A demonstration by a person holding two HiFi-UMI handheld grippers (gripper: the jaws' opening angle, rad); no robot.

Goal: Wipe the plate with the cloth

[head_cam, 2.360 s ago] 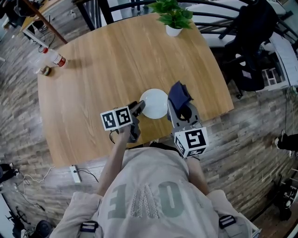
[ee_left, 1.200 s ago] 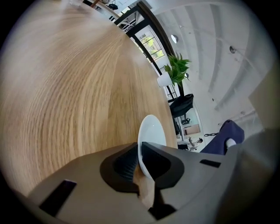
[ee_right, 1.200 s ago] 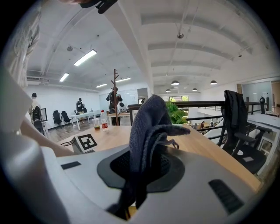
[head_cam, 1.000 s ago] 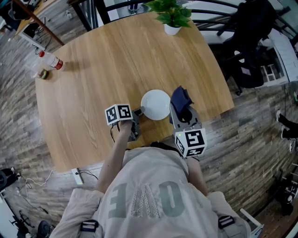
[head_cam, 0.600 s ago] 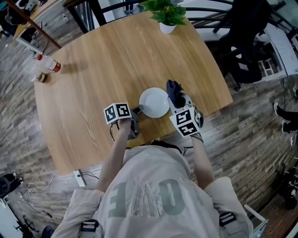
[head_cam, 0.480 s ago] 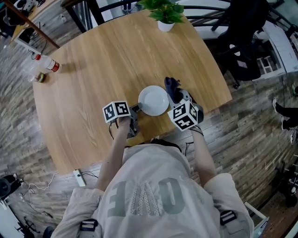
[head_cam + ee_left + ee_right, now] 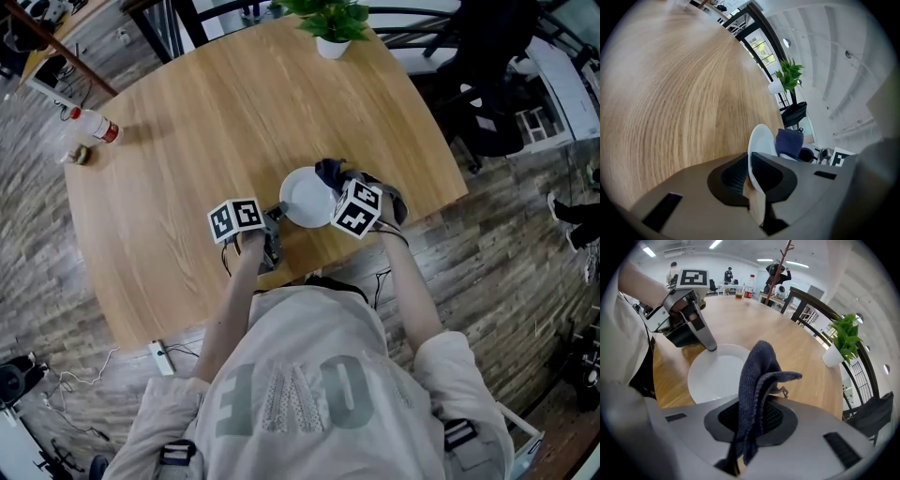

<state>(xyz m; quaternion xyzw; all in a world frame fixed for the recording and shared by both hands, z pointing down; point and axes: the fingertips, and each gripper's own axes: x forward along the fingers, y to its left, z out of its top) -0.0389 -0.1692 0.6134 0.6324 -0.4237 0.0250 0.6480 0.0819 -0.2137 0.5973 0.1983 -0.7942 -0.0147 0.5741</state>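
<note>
A white plate [image 7: 306, 198] lies on the round wooden table [image 7: 206, 131] near its front edge. My left gripper [image 7: 275, 221] is shut on the plate's [image 7: 760, 145] near-left rim and holds it still. The dark blue cloth [image 7: 757, 394] hangs pinched in my right gripper [image 7: 752, 420], folded and sticking out past the jaws. In the head view the cloth [image 7: 330, 172] sits over the plate's right edge, with the right gripper [image 7: 339, 187] tilted steeply down above it. From the right gripper view the plate [image 7: 717, 376] lies just below and left of the cloth. The left gripper [image 7: 710, 347] shows there on the plate's far rim.
A potted green plant [image 7: 330, 21] stands at the table's far edge. A plastic bottle [image 7: 90, 126] lies at the far left of the table. Dark chairs [image 7: 492, 84] stand to the right, beyond the table edge.
My right gripper has rolled and dropped, carrying the cloth leftward from beside the plate onto its right edge. The left gripper and the plate have kept still.
</note>
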